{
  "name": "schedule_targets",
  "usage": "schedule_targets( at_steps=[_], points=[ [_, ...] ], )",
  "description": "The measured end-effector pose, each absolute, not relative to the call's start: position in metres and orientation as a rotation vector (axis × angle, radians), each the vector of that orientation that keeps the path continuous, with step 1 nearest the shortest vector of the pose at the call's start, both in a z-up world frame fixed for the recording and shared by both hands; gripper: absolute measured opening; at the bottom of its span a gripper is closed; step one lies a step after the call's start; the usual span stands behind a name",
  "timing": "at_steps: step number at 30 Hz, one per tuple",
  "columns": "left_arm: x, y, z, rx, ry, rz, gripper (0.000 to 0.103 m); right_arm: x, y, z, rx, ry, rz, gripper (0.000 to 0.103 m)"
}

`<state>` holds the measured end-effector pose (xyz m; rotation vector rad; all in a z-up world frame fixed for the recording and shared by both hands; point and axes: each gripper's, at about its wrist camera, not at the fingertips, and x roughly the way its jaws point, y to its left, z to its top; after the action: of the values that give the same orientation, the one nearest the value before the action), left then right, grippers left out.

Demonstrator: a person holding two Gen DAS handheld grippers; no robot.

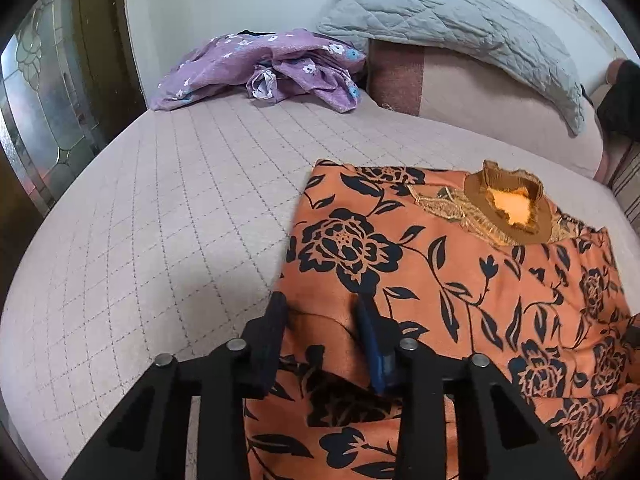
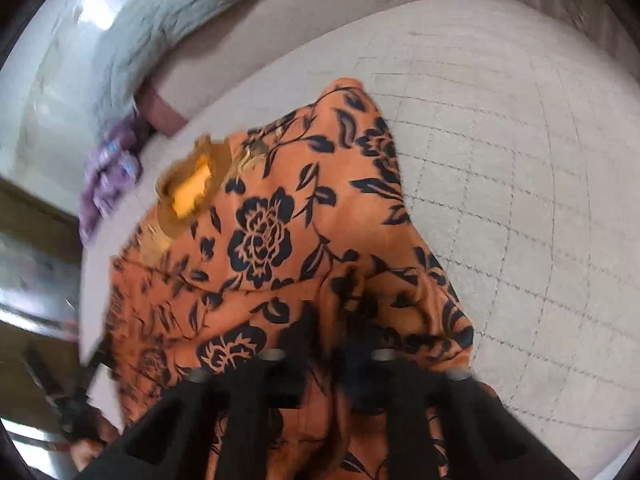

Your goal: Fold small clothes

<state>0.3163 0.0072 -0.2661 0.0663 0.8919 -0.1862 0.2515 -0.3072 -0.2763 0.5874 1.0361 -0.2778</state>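
Observation:
An orange garment [image 1: 460, 280] with black flowers and a brown frilled collar [image 1: 508, 204] lies on the quilted bed [image 1: 160, 240]. My left gripper [image 1: 324, 316] is at the garment's near left edge, its fingers pinching a raised hump of the fabric. In the blurred right wrist view the same garment [image 2: 260, 240] rises in folds toward my right gripper [image 2: 336, 320]. Its dark fingers stand close together, and the cloth is gathered at their tips and drapes around them. The collar [image 2: 192, 192] points away to the upper left.
A crumpled purple flowered garment [image 1: 272, 68] lies at the far end of the bed. A grey quilted pillow [image 1: 460, 20] leans on a pink bolster [image 1: 480, 96] by the wall. A glass-panelled door [image 1: 36, 120] stands at the left. Bare mattress [image 2: 500, 160] spreads on both sides.

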Motion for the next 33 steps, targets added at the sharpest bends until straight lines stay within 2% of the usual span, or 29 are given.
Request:
schedule_targets(
  at_steps=[3,7,9,12,15,17,19,23,25,29,33],
  points=[
    [0.316,0.008,-0.262,0.061,0.874,-0.176,0.034,0.259,-0.287,-0.231,0.435,0.95,-0.246,0.007],
    [0.315,0.006,-0.252,0.076,0.809,-0.135,0.034,0.263,-0.284,-0.161,0.398,0.69,-0.17,0.006],
    [0.315,0.008,-0.249,0.068,0.786,-0.114,0.034,0.268,-0.288,-0.147,0.382,0.612,-0.162,0.006],
    [0.32,0.005,-0.255,0.079,0.795,-0.094,0.034,0.287,-0.309,-0.17,0.401,0.62,-0.184,0.007],
    [0.325,-0.002,-0.264,0.107,0.82,-0.081,0.034,0.308,-0.348,-0.245,0.535,0.761,-0.189,0.007],
    [0.326,-0.006,-0.267,0.116,0.826,-0.085,0.034,0.31,-0.371,-0.294,0.668,0.88,-0.229,0.011],
    [0.327,-0.01,-0.27,0.13,0.83,-0.084,0.034,0.298,-0.386,-0.317,0.784,0.883,-0.227,0.013],
    [0.329,-0.011,-0.274,0.145,0.853,-0.064,0.034,0.273,-0.394,-0.293,0.765,0.773,-0.292,0.026],
    [0.326,-0.013,-0.268,0.164,0.816,-0.057,0.034,0.263,-0.389,-0.273,0.715,0.717,-0.274,0.026],
    [0.316,-0.014,-0.256,0.146,0.764,-0.104,0.034,0.259,-0.355,-0.257,0.627,0.745,-0.163,0.026],
    [0.316,-0.024,-0.268,0.201,0.809,-0.165,0.035,0.268,-0.316,-0.281,0.551,0.863,-0.107,0.026]
  ],
)
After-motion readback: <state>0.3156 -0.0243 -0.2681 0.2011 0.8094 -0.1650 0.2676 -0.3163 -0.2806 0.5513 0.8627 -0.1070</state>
